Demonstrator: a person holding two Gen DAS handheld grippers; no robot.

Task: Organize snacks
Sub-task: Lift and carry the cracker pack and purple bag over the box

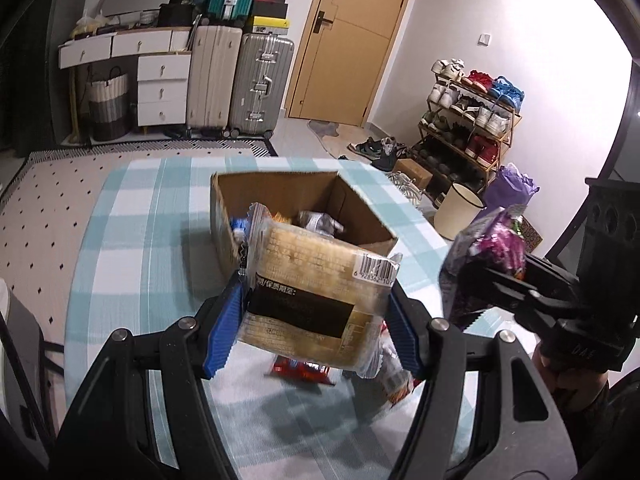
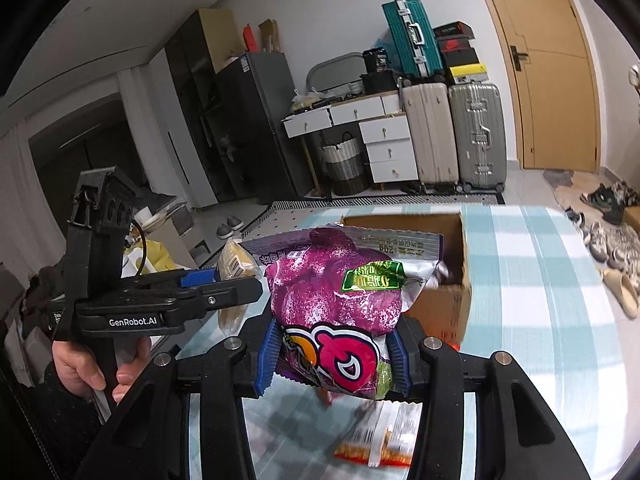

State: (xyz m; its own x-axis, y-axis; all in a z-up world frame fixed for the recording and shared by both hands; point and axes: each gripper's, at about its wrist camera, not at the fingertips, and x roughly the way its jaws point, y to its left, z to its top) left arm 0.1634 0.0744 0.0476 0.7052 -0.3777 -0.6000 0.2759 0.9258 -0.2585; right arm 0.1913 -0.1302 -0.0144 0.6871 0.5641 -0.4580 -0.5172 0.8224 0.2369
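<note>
My left gripper (image 1: 316,312) is shut on a clear-wrapped biscuit pack (image 1: 316,276) with a barcode and holds it above the table, just in front of an open cardboard box (image 1: 280,196) that has several snacks inside. My right gripper (image 2: 334,356) is shut on a purple snack bag (image 2: 336,300) and holds it above the table, near the same box (image 2: 444,308). The right gripper and its bag (image 1: 496,248) show at the right of the left wrist view. The left gripper (image 2: 224,288) shows at the left of the right wrist view.
A red packet (image 1: 300,370) and an orange-and-white packet (image 2: 376,440) lie on the blue-and-white checked tablecloth (image 1: 132,240) under the grippers. Suitcases (image 1: 240,84), drawers and a shoe rack (image 1: 468,120) stand beyond. A white bin (image 1: 456,210) stands by the table's right edge.
</note>
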